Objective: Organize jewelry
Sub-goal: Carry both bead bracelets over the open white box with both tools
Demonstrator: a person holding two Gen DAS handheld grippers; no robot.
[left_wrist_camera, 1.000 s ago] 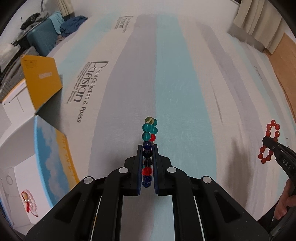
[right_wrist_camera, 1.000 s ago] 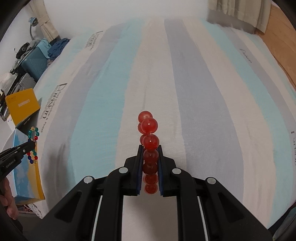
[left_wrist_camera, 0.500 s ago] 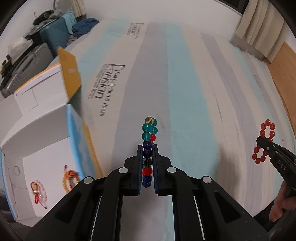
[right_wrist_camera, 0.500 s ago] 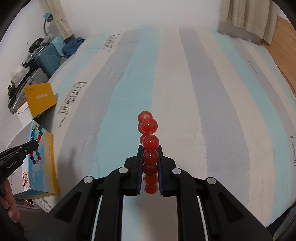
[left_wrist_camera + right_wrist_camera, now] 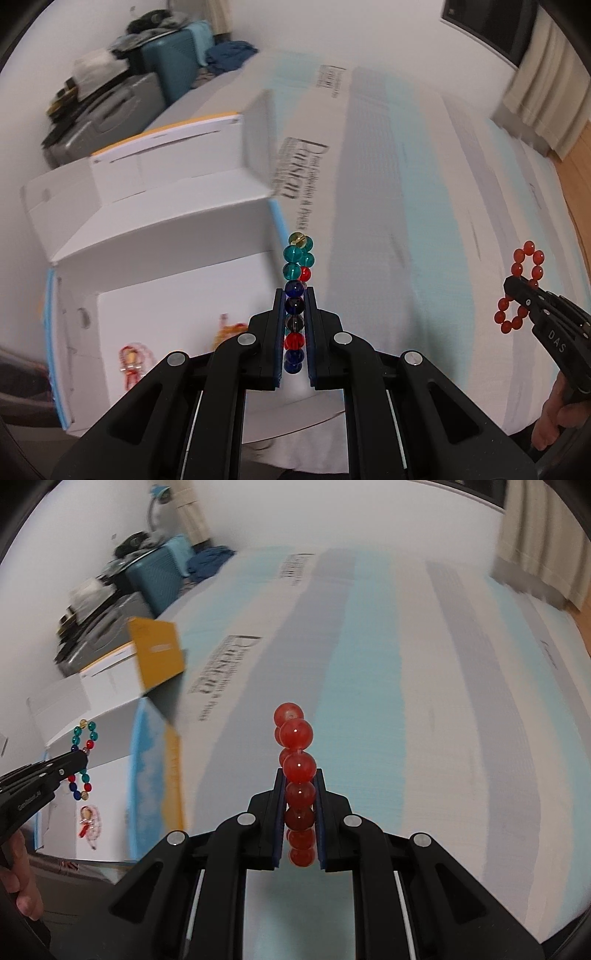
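Left gripper (image 5: 294, 325), right gripper (image 5: 300, 805): fingers clamped

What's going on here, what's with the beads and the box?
A person is sorting jewelry with two handheld grippers. The left gripper is shut on a multicolored bead bracelet beside the open white box, which already holds other pieces. The right gripper is shut on a red bead bracelet above the striped bedspread.

Your lighting is soft, even and indoor, without harsh glare. Motion blur smears the striped bedspread (image 5: 424, 177) and white box (image 5: 155, 236); the beads stay sharp. Fisheye bending and dark vignetting mark all edges.
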